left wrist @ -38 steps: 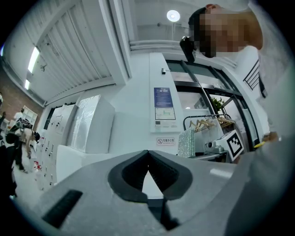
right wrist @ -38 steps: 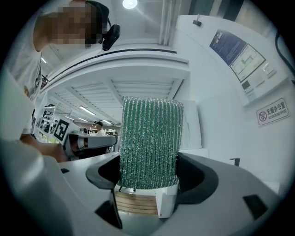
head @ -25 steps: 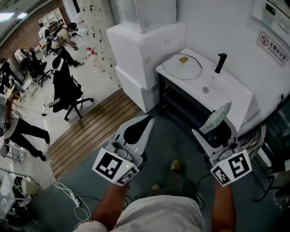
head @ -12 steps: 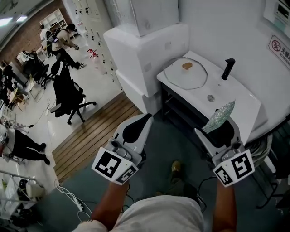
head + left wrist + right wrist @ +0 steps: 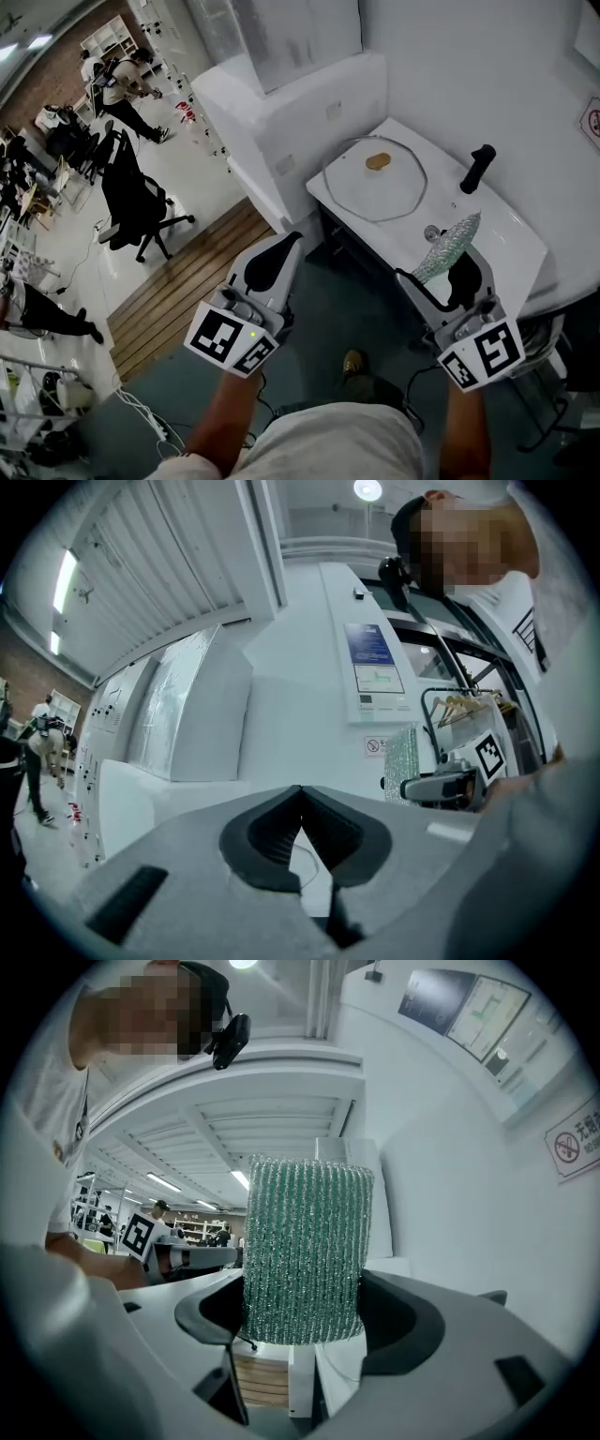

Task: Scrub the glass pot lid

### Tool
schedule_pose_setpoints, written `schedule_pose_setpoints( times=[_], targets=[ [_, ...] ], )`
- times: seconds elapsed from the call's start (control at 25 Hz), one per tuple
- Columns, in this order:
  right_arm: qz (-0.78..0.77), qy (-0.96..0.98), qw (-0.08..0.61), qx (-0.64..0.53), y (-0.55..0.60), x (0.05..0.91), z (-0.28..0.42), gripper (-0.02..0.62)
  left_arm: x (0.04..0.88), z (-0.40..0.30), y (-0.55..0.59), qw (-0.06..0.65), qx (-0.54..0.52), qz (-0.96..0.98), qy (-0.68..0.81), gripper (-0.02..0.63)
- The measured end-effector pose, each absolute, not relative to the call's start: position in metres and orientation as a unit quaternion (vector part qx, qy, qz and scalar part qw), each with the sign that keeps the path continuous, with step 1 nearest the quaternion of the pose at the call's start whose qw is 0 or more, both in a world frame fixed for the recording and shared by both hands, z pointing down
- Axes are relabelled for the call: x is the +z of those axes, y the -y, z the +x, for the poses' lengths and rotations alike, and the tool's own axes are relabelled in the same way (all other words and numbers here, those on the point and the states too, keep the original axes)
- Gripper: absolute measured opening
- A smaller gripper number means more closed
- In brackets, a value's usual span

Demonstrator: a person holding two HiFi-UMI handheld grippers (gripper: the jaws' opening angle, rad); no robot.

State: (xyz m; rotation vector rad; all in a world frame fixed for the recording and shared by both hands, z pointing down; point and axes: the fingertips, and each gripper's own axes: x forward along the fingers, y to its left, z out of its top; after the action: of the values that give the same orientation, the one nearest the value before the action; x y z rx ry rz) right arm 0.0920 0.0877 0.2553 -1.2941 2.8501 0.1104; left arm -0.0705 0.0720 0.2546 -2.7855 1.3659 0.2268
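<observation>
The glass pot lid [image 5: 375,183] with a tan knob lies flat on the left part of a white sink counter [image 5: 506,234] in the head view. My right gripper [image 5: 457,260] is shut on a green glittery scrub sponge [image 5: 447,243], which stands upright between the jaws [image 5: 305,1251]. It hangs just in front of the counter, right of the lid and apart from it. My left gripper [image 5: 278,255] is shut and holds nothing. It hovers over the floor, left of the counter. In the left gripper view its jaws meet at the tips [image 5: 300,794].
A black faucet [image 5: 478,167] and a drain [image 5: 431,232] sit on the counter right of the lid. White foam boxes [image 5: 281,112] stand left of the sink. A black office chair [image 5: 131,192] and people are far left. My shoe [image 5: 354,361] shows on the grey floor.
The view has drawn closer to the sink; lid and counter now look larger and lower in the picture. Both grippers have kept their state and advanced with me.
</observation>
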Motion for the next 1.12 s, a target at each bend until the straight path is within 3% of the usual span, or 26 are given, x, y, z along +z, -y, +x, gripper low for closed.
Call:
schedule_pose_setpoints(
  times=[0.52, 1.12],
  targets=[
    [-0.387, -0.921, -0.009, 0.026, -0.003, 0.255, 0.116, 0.348, 0.262, -0.049, 0.010, -0.005, 0.049, -0.882, -0.469, 0.015],
    [-0.416, -0.908, -0.037, 0.038, 0.091, 0.261, 0.094, 0.348, 0.282, -0.062, 0.115, -0.007, 0.034, -0.894, -0.446, 0.015]
  ],
)
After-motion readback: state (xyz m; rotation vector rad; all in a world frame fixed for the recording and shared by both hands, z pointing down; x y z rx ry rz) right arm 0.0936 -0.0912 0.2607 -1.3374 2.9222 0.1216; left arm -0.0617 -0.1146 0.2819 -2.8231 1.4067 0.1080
